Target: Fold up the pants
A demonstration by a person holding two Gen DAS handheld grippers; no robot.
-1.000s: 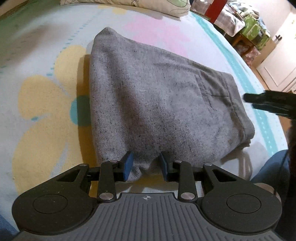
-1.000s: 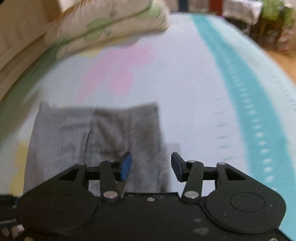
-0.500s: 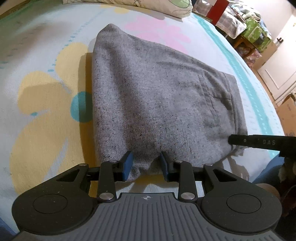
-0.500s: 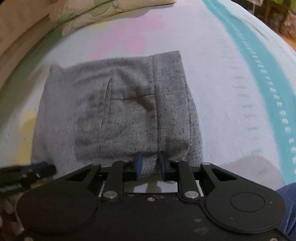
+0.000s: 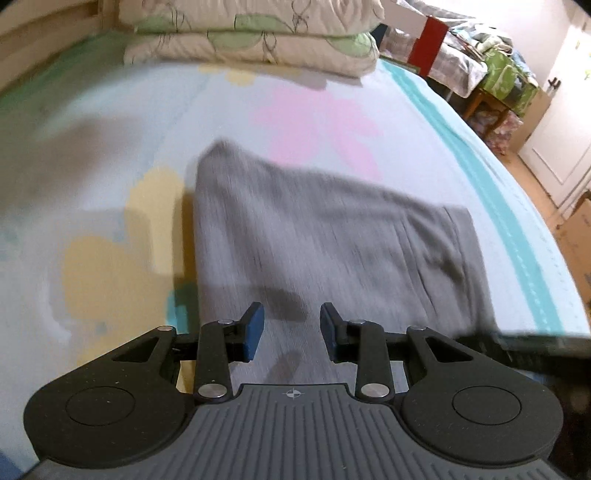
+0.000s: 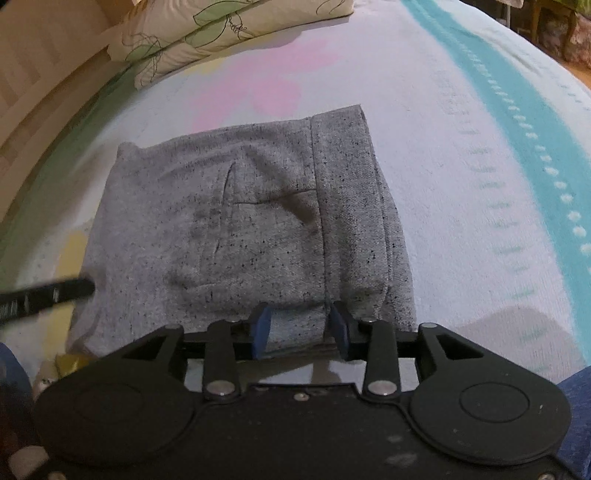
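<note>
Left fingers (image 5: pixel 255 325) parted, gripping nothing, poised over the near edge of the pants (image 5: pixel 332 243). Right gripper (image 6: pixel 301 328) just reopened, jaws apart astride the near hem by the waistband, pads not pressing. Pants folded flat on the bed (image 6: pixel 461 155), below the pillows (image 5: pixel 251 33).

One folded pants (image 5: pixel 317 236), two hand-held grippers (image 5: pixel 291 330), two stacked pillows (image 5: pixel 251 33).
</note>
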